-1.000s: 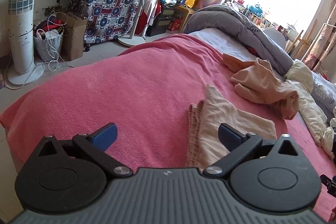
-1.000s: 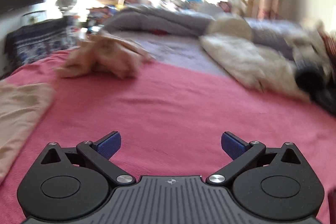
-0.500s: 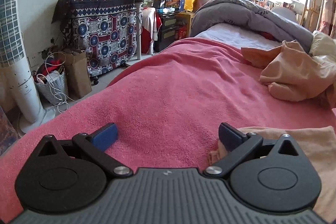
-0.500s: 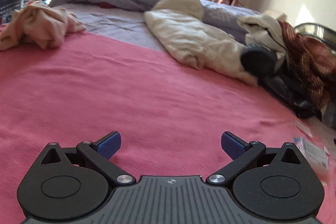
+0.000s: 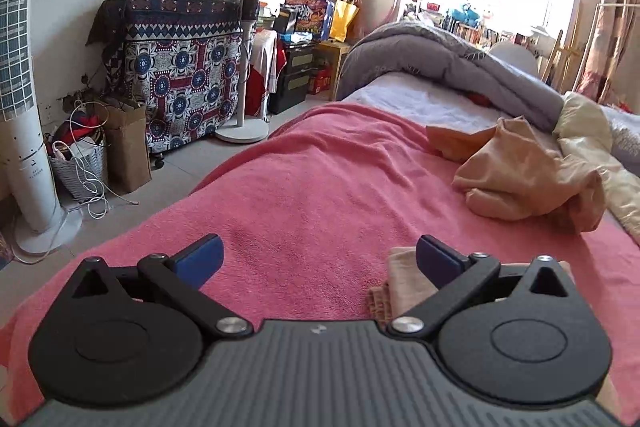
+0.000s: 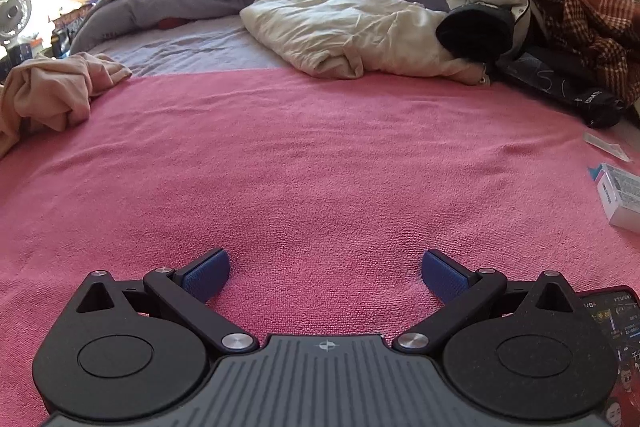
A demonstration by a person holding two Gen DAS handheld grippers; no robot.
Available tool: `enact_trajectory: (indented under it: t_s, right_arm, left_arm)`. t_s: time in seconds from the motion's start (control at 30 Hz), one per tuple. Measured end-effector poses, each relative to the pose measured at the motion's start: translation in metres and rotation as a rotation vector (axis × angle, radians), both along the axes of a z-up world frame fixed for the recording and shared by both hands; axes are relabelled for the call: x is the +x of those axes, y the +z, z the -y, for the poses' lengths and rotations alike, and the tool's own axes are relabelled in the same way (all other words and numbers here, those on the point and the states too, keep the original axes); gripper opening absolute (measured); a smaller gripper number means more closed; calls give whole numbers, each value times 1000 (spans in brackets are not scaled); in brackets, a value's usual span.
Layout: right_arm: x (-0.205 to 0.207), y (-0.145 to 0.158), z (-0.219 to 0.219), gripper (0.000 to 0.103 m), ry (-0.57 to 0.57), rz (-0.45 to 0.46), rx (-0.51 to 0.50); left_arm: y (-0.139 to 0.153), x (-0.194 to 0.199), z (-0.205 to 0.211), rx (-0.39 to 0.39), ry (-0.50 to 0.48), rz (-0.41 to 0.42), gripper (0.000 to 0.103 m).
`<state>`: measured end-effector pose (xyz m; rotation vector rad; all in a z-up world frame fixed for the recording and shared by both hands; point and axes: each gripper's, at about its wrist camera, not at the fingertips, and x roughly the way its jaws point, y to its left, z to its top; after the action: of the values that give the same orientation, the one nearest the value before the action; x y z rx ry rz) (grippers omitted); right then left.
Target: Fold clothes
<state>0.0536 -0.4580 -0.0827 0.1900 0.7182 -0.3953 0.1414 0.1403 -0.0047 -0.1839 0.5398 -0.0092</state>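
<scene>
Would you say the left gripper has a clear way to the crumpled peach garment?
Probably yes: the left gripper has its jaws open and empty, and only bare pink blanket lies between it and the garment, ahead to its right.

Pink blanket centre open; crumpled peach garment left, cream duvet beyond

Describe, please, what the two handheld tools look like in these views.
The left tool and right tool match: a grey ribbed body, two round black housings with triangular cut-outs, silver pivot screws, black linkage arms and blue textured pads. No cables or sleeves show.
</scene>
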Motion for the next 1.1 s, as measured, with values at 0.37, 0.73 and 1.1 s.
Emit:
enact_trajectory:
  t_s: [0.37, 0.73, 1.1]
  right_arm:
    - [-2, 1, 2, 103, 1, -1, 2]
    - [0, -1, 1, 103, -1, -3, -3]
    - [-1, -1, 0, 103, -1, -4, -3]
  left_arm:
    - [17, -43, -12, -19, 57, -7, 103]
    - [-13, 5, 71, 52, -14, -35, 103]
    - [-58, -5, 106, 234, -62, -74, 103]
